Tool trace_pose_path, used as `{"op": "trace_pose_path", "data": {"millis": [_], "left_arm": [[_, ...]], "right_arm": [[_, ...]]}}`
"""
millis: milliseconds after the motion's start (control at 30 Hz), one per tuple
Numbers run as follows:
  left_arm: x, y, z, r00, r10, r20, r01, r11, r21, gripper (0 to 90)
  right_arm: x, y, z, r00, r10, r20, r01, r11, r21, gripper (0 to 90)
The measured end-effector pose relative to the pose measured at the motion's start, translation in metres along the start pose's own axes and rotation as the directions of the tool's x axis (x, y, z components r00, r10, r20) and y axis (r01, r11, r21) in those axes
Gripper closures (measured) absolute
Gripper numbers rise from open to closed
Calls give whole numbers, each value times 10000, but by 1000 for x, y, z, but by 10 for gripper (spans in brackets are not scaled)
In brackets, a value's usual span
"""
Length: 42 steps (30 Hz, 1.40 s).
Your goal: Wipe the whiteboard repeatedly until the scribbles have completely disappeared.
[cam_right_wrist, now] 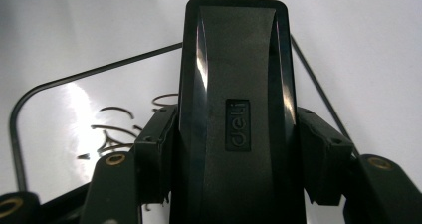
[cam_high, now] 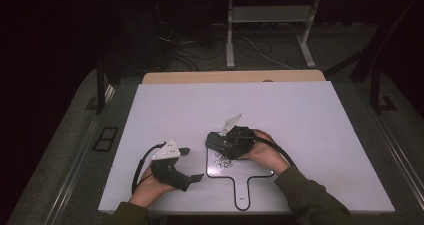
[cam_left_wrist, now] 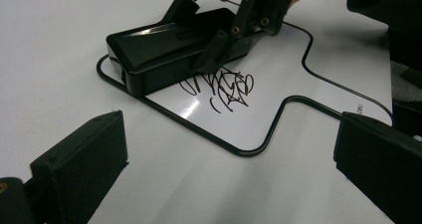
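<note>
Resting near the front-left corner of the desk (cam_high: pixel 300 115), the left gripper (cam_high: pixel 196 164) hangs idle with its 2 jaws spread wide and nothing between them, pointing toward the small whiteboard (cam_left_wrist: pixel 318 92). That paddle-shaped board, white with a thin black border, lies near the middle of the desk's front edge, its handle reaching toward the person. On its left half sits a tangle of black marker scribble (cam_left_wrist: pixel 223 88).

At the board's far-left corner, the right gripper (cam_right_wrist: pixel 233 157) has its jaws pressed tight against the 2 long sides of a black eraser (cam_right_wrist: pixel 234 84), which lies flat on the board at the upper-left edge of the scribble, seemingly overlapping its top strokes.

The step in hand looks like wiping the ink away. To do it well, I judge the eraser should stay flat, its whole underside on the board, and be drawn across the scribble in overlapping strokes with steady downward pressure. Tilting it would lift part of the pad and leave streaks. The light board may slide under the push, so the free left gripper could pin the handle or a bare edge. Each stroke should end inside the border, so the eraser does not catch on it.

Embossed on the eraser's top is the brand "deli", clear in the right gripper view. A small dark mark on the board's handle is too small to read.
</note>
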<state>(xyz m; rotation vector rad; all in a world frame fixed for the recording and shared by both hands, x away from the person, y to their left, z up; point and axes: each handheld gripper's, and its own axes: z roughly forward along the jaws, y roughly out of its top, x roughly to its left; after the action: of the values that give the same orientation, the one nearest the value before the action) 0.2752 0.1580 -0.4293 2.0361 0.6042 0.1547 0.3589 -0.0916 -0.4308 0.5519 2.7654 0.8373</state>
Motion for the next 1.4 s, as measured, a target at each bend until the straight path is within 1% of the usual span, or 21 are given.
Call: {"op": "trace_pose_path", "data": {"millis": [200, 233, 267, 300, 333, 433, 533, 633, 667, 700, 800, 833, 900, 933, 967, 1000, 1033, 1167, 1200, 1233, 1400], "left_arm": [[0, 0, 0, 10000, -1, -7, 1, 10000, -32, 0], [0, 0, 0, 10000, -6, -7, 6, 10000, -36, 0], [0, 0, 0, 10000, -2, -7, 2, 10000, -30, 0], [0, 0, 0, 10000, -2, -6, 2, 10000, -31, 0], [0, 0, 0, 10000, 4, -2, -4, 10000, -27, 0], [-1, 0, 0, 10000, -10, -6, 10, 10000, -35, 0], [0, 0, 0, 10000, 31, -19, -31, 10000, -36, 0], [0, 0, 0, 10000, 38, -26, -38, 10000, -54, 0], [0, 0, 0, 10000, 40, -28, -40, 10000, -49, 0], [0, 0, 0, 10000, 27, -25, -27, 10000, -50, 0], [-1, 0, 0, 10000, 20, -2, -20, 10000, -12, 0], [-1, 0, 0, 10000, 19, -5, -19, 10000, -12, 0], [-1, 0, 0, 10000, 25, -7, -25, 10000, -14, 0], [-1, 0, 0, 10000, 21, -5, -21, 10000, -16, 0], [-1, 1, 0, 10000, 25, -11, -25, 10000, -11, 0], [-1, 1, 0, 10000, 57, -16, -57, 10000, -16, 0], [-1, 1, 0, 10000, 63, -11, -63, 10000, -10, 0], [-1, 0, 0, 10000, 46, 13, -46, 10000, -26, 0], [-1, 0, 1, 10000, 38, 17, -38, 10000, -32, 0], [-1, 0, 0, 10000, 36, 19, -36, 10000, -30, 0], [-1, 0, 0, 10000, 45, 38, -45, 10000, -7, 0]], "right_arm": [[10, -1, -2, 9997, -232, -116, 232, 9997, 16, 388], [10, -1, -3, 9993, -359, -82, 359, 9994, 31, 388], [13, -1, -3, 9995, -264, -191, 264, 9997, -12, 388], [14, -2, -3, 9989, -461, -127, 462, 9989, 20, 388], [17, -2, -4, 9992, -324, -219, 324, 9995, -14, 388], [21, -3, -5, 9981, -588, -169, 588, 9983, 22, 388], [29, -4, -7, 9970, -699, -340, 700, 9975, 34, 388], [31, -5, -9, 9955, -893, -319, 897, 9959, 90, 388], [34, -5, -9, 9961, -794, -376, 796, 9968, 43, 388], [35, -6, -10, 9949, -955, -318, 957, 9954, 76, 388], [42, -7, -11, 9939, -991, -474, 995, 9950, 52, 388], [42, -7, -12, 9918, -1203, -422, 1208, 9926, 102, 388], [45, -7, -12, 9929, -1073, -507, 1079, 9941, 96, 388], [43, -6, -12, 9916, -1210, -454, 1217, 9925, 134, 388], [42, -6, -11, 9929, -1081, -496, 1086, 9941, 83, 388], [39, -6, -11, 9924, -1159, -423, 1165, 9931, 113, 388], [37, -5, -10, 9941, -978, -472, 983, 9951, 72, 388], [22, -1, -6, 9976, -670, -180, 673, 9976, 166, 388], [17, 0, -5, 9974, -722, -65, 723, 9972, 211, 388], [13, 1, -4, 9984, -566, -87, 568, 9981, 225, 388], [-4, 7, 1, 9991, -363, 218, 354, 9986, 396, 388]]}}
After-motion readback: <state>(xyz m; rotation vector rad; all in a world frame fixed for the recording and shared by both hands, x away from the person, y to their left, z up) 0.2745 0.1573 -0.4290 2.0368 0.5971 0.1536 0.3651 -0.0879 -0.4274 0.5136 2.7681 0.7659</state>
